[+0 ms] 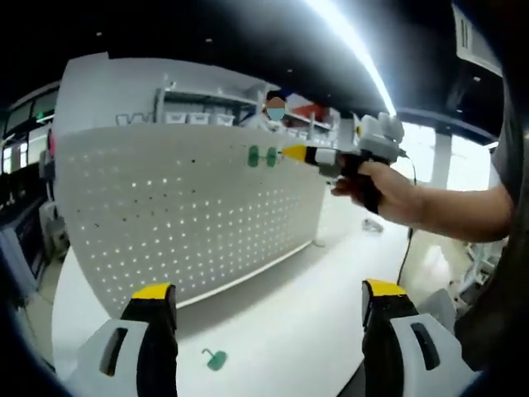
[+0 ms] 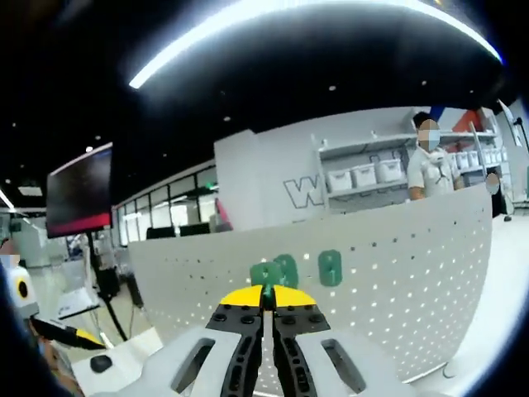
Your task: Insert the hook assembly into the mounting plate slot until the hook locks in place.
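Observation:
A white perforated mounting plate point(image 1: 190, 215) stands upright on the white table point(image 1: 297, 331). Two green hooks point(image 1: 262, 156) hang near its top edge. My right gripper point(image 1: 291, 152), held by a hand, points its yellow tips at the plate right beside them. In the right gripper view, my right gripper point(image 2: 264, 294) is shut on a green hook point(image 2: 266, 274) at the plate point(image 2: 397, 273), with two more green hooks point(image 2: 330, 267) just to the right. My left gripper point(image 1: 269, 289) hangs open above the table. Another green hook point(image 1: 216, 359) lies loose on the table between its jaws.
The person's forearm point(image 1: 446, 207) reaches in from the right. White shelves with bins point(image 2: 364, 178) and a standing person point(image 2: 430, 169) are behind the plate. A dark monitor point(image 2: 78, 198) on a stand is at the left.

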